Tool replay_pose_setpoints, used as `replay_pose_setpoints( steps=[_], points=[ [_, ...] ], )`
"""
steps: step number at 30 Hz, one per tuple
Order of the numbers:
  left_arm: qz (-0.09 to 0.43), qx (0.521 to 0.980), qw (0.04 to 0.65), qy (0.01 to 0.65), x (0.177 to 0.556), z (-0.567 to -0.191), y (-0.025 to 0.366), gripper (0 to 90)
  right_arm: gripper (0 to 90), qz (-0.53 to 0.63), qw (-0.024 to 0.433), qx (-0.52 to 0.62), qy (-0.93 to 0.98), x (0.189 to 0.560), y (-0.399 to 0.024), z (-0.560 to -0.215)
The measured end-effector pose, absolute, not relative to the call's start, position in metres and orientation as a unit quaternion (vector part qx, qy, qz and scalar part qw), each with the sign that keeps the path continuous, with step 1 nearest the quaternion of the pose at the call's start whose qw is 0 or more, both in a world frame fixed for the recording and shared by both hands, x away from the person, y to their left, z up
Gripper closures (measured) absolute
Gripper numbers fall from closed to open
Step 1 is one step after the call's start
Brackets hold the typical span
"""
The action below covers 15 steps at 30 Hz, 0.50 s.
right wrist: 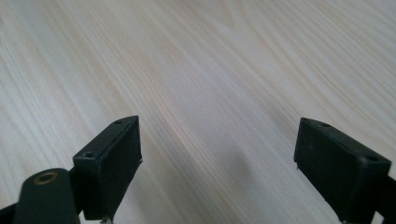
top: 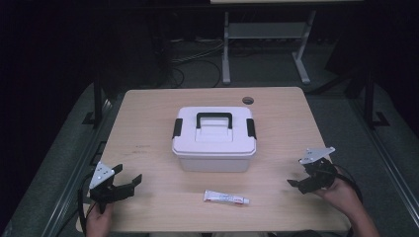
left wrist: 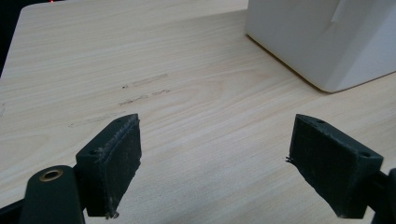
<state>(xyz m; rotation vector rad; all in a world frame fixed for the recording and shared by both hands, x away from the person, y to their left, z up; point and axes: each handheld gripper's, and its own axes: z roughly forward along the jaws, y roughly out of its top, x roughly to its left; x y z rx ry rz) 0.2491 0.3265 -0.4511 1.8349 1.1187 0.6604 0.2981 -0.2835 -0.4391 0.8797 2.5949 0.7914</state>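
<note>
A white plastic box [top: 214, 139] with a black carry handle [top: 214, 120] on its lid and a black latch on each end [top: 177, 128] sits closed in the middle of the wooden table [top: 148, 113]. Just in front of the box, toward the person, lies a small white tube [top: 226, 198] on its side, cap pointing to the right.

The left gripper [top: 123, 183] hovers low over the table to the front left of the box, its jaws spread wide with nothing between them; in the left gripper view a corner of the box [left wrist: 322, 42] shows ahead and to the right. The right gripper [top: 301, 183] is held to the front right of the box, its jaws likewise wide apart and empty, looking down on bare wood.

The tube is probably light and soft-walled, so it would dent under a hard squeeze and might slip on its smooth skin; a gentle pinch across the middle of its body looks safest. The box is stiff and bulkier. Its latches seem the places to work first, and the handle the natural place to lift.
</note>
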Motion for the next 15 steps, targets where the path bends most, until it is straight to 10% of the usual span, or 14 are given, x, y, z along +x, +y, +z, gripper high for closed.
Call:
replay_pose_setpoints(
  steps=[15],
  points=[
    [0.272, 0.740, 0.431, 0.439, 0.248, -0.450, 0.327, 16.3, 14.8, 0.147, 0.106, 0.155, 0.971, 0.314, -0.272, -0.427]
  ],
)
